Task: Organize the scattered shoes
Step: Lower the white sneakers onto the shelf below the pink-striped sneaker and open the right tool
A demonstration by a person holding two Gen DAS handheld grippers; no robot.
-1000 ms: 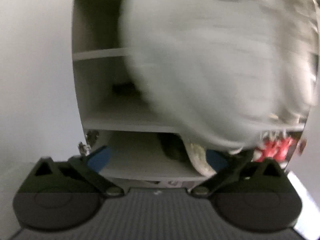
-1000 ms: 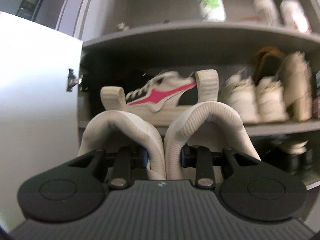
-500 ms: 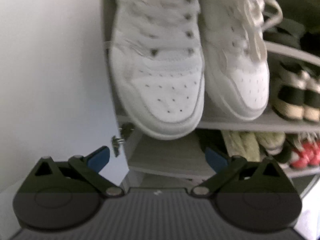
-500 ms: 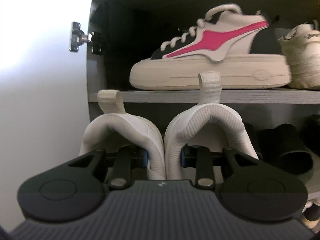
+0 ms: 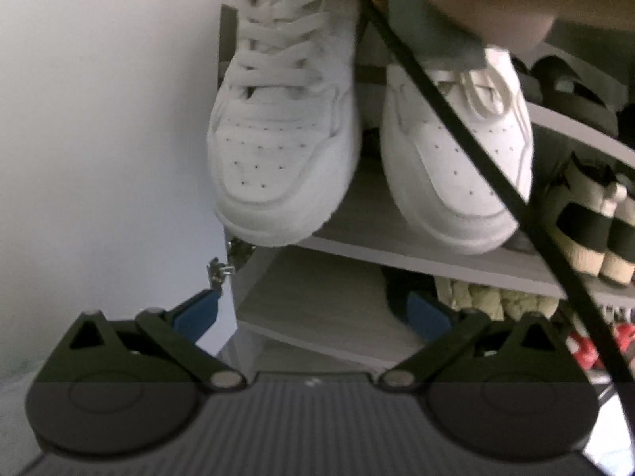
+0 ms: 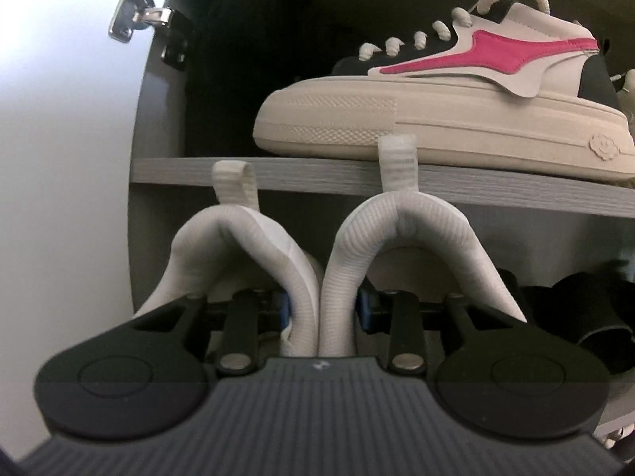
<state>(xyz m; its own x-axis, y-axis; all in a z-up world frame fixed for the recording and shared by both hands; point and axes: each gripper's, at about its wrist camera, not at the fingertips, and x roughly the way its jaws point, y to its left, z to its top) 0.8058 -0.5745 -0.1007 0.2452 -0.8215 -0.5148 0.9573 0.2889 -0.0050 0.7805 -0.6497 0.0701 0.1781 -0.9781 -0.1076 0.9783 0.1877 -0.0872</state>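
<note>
The right claw [image 6: 321,309] pinches the touching collars of a white pair [image 6: 337,261], level with the bay under the shelf [image 6: 198,172]. Next: slide them in, then release. The left claw [image 5: 313,311] hangs spread, empty.

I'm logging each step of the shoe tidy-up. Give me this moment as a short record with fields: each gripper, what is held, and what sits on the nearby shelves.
right gripper: shut on pair of white shoes, pinching their two inner collars together
heading: toward the space under the shelf
above that shelf: pink-striped sneaker, side-on
left gripper: open, holding nothing
left view: two white sneakers, toes over the shelf edge
obstruction: black cable crossing the left view
</note>
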